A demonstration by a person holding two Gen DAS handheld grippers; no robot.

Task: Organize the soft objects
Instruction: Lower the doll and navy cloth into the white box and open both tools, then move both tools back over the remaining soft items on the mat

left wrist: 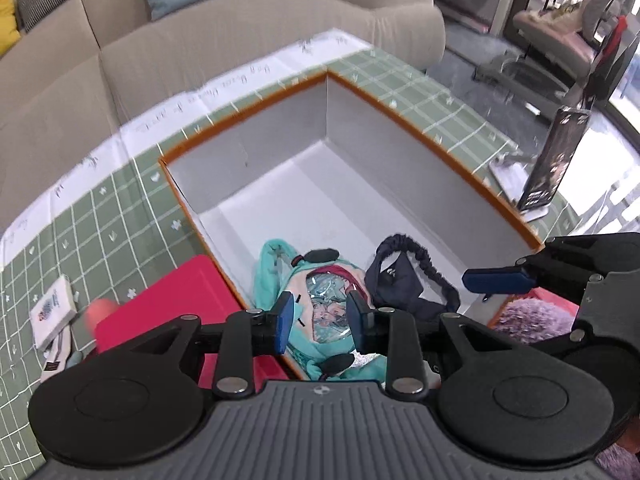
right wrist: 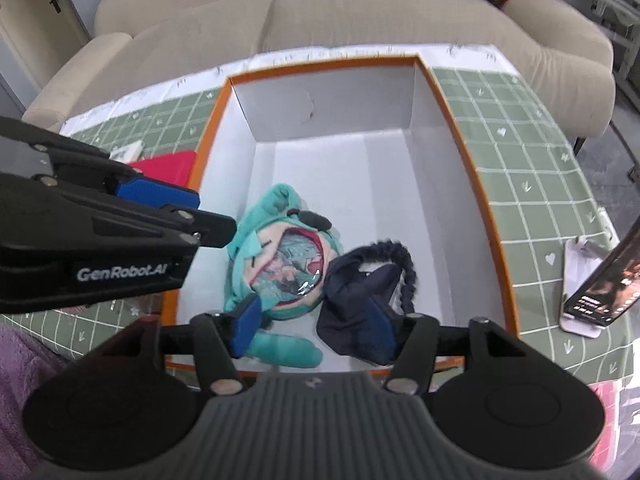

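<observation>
Above the near end of the orange-rimmed box [right wrist: 460, 120], both grippers tilt steeply downward, jaws parted and gripping nothing. Under the left gripper [left wrist: 318, 322] lies the teal plush pouch [right wrist: 276, 264] on the white box floor, while the right gripper [right wrist: 316, 330], spread wider, hangs over the dark blue headband [right wrist: 360, 296] touching the plush's right side. Around the box spreads a green checked tablecloth [right wrist: 520, 152], with a red case [left wrist: 172, 304] just left of it.

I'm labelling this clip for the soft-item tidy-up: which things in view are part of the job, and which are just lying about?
Part of the job:
- teal plush toy, in the box
- navy headband, beside it in the box
- orange-rimmed box
- purple fluffy item, outside the box

Lying about:
- phone on stand
- pink flat item
- small white packet
- sofa
</observation>
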